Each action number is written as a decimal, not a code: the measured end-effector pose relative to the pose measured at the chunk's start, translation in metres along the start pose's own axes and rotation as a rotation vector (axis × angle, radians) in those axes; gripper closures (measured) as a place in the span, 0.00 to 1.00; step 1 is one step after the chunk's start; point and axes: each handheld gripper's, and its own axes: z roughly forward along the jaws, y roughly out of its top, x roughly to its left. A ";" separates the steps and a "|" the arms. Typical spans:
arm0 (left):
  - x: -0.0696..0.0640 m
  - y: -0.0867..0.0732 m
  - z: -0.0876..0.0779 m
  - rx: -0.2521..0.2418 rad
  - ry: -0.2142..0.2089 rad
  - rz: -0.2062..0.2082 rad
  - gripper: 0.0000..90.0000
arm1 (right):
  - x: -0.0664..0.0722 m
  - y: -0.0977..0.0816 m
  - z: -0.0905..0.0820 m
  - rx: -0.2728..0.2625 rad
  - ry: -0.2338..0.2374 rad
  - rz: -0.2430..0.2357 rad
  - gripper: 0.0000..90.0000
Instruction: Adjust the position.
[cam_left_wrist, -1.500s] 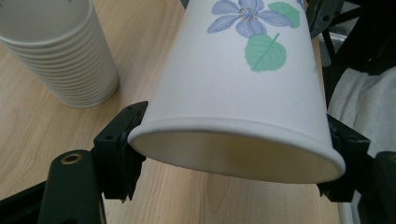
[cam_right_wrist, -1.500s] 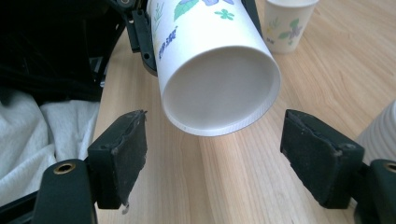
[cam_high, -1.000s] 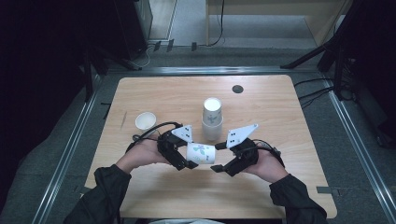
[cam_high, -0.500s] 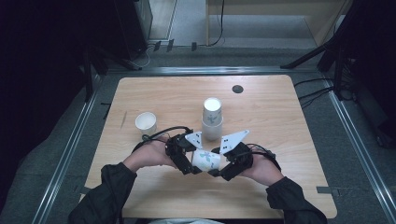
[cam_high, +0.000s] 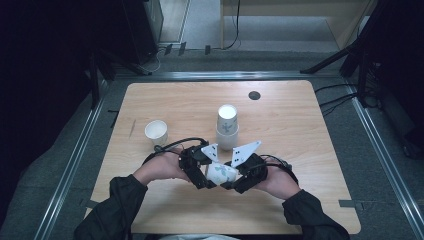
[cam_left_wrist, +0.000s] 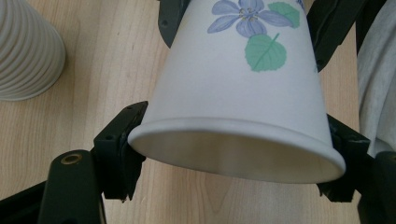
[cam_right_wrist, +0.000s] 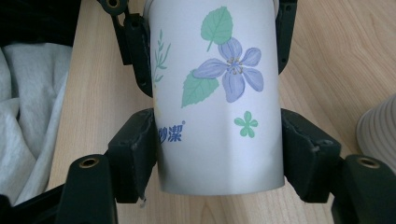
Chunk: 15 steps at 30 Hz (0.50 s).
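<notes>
Left gripper (cam_high: 209, 176) clamps the flowered paper cup's (cam_high: 221, 172) rim end; right gripper (cam_high: 234, 179), jaws just closing, pinches its base end, at the table's (cam_high: 310, 200) six o'clock edge; blue Chinese characters unreadable, bare wood around

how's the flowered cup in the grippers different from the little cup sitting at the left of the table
The flowered paper cup lies on its side above the table, pinched by the left gripper near its rim and the right gripper near its base; the small white cup stands upright on the table, mouth up, untouched. The flowered cup carries purple blooms and green leaves; the small one looks plain white. Both are light-coloured and taper toward the base.
</notes>
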 end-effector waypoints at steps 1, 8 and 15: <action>0.000 0.000 0.000 -0.002 -0.007 0.000 0.26 | 0.000 0.000 0.000 0.003 0.002 0.001 0.38; 0.000 -0.002 -0.006 -0.062 -0.001 -0.005 0.17 | 0.001 0.001 -0.005 -0.009 -0.002 -0.007 0.38; 0.004 -0.007 -0.020 -0.160 0.022 -0.035 0.14 | -0.004 -0.001 -0.017 -0.071 -0.011 0.010 0.38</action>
